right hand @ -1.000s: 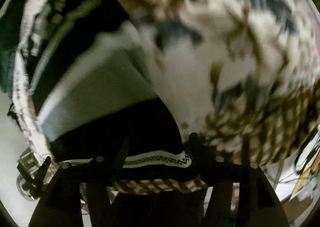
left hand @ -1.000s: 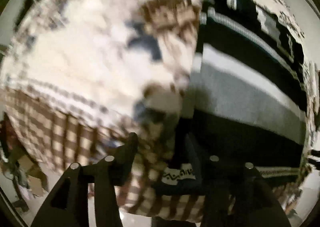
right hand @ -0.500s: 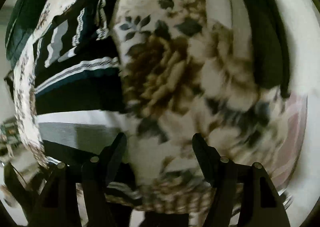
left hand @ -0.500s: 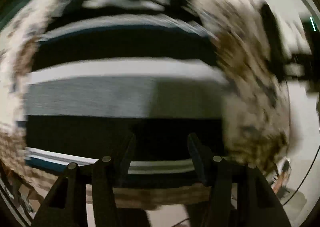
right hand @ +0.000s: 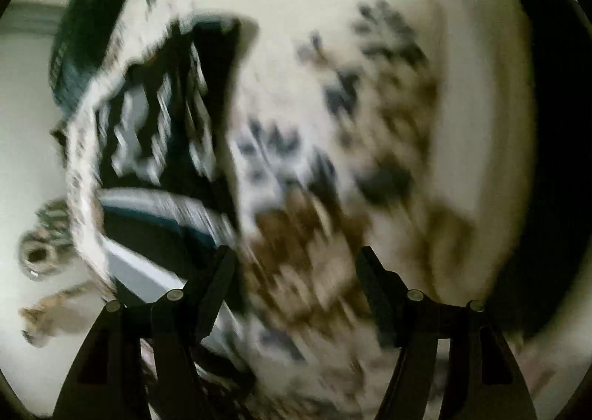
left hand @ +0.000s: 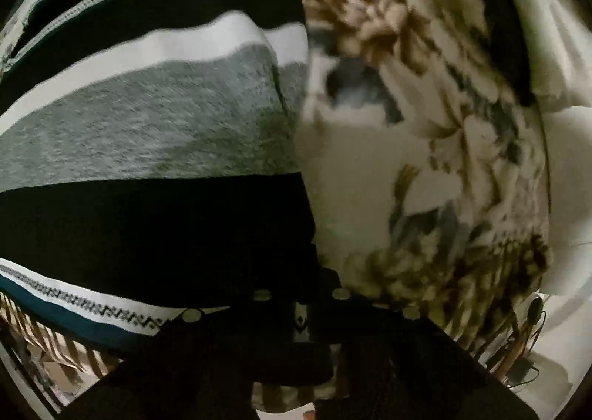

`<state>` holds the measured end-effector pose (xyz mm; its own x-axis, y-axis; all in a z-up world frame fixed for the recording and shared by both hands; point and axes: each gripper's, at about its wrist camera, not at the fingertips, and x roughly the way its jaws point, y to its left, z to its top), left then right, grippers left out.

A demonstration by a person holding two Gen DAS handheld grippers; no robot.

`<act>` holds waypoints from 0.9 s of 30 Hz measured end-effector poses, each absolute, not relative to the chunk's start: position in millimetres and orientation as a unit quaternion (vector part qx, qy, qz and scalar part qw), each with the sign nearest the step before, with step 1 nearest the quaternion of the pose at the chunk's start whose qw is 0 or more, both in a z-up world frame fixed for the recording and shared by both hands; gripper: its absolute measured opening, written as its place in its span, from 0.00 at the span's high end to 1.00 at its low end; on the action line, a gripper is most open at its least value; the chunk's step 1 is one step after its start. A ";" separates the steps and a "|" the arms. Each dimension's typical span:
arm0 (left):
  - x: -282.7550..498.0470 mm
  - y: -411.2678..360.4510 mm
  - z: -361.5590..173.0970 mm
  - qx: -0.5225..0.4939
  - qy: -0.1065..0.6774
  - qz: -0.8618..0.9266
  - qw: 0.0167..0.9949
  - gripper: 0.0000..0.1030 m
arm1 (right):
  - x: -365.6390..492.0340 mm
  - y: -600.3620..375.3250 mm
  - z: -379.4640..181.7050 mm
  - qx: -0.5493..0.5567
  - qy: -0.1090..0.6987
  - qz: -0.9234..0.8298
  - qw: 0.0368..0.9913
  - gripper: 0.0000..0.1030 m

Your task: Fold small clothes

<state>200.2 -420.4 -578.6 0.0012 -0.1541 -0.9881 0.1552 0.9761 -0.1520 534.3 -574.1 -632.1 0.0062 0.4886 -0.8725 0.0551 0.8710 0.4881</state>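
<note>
Striped garment (left hand: 155, 117) lay on floral bedspread (left hand: 425, 146), its hem pinched in the closed left gripper (left hand: 301, 294); right gripper (right hand: 296, 272) spread wide, empty, garment up-left of it.

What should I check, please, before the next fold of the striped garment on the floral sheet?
1. Left gripper has hold of the striped garment: ok, the jaws are shut on its patterned hem.
2. Right gripper free to take a new hold: ok, the jaws are wide apart with nothing between them.
3. Striped garment lies flat on the floral sheet: cannot tell, only part shows and a crease runs near its right edge.
4. Right side view sharp enough to aim a grasp: not ok, it is heavily motion blurred.
5. Spot for the folded garment free on the sheet: cannot tell.
</note>
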 end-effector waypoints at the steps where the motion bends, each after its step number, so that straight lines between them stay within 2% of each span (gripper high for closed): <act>1: 200.3 -418.1 -573.0 -0.002 0.696 -0.109 0.710 0.98 | 551.4 -573.1 -635.2 0.212 0.680 0.165 0.682 0.32; 6: 202.7 -402.0 -534.3 -0.019 0.675 -0.106 0.730 0.99 | 641.2 -567.2 -667.8 0.315 0.662 0.169 0.659 0.32; 12: 209.1 -378.1 -507.9 -0.037 0.654 -0.090 0.750 0.99 | 699.3 -539.8 -708.6 0.387 0.668 0.165 0.614 0.34; 14: 212.9 -373.7 -505.2 -0.048 0.650 -0.083 0.754 0.99 | 708.4 -526.2 -716.1 0.389 0.670 0.168 0.610 0.54; 15: 211.6 -367.6 -501.9 -0.051 0.649 -0.082 0.755 0.99 | 712.0 -518.1 -716.7 0.382 0.671 0.170 0.613 0.82; 16: 212.0 -364.9 -501.0 -0.054 0.647 -0.081 0.756 0.99 | 713.8 -511.9 -715.2 0.374 0.671 0.170 0.617 0.94; 22: 203.1 -326.9 -476.6 -0.094 0.628 -0.066 0.770 0.99 | 722.7 -482.3 -660.6 0.298 0.661 0.157 0.671 0.96; 27: 195.0 -268.5 -445.3 -0.140 0.604 -0.037 0.784 0.99 | 732.6 -434.4 -588.5 0.240 0.655 0.174 0.696 0.96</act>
<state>195.0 -268.5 -445.3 0.2680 -0.2275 -0.9362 -0.1116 0.9578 -0.2648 732.6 -434.4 -588.5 0.0824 0.5562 -0.8270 0.0712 0.8244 0.5615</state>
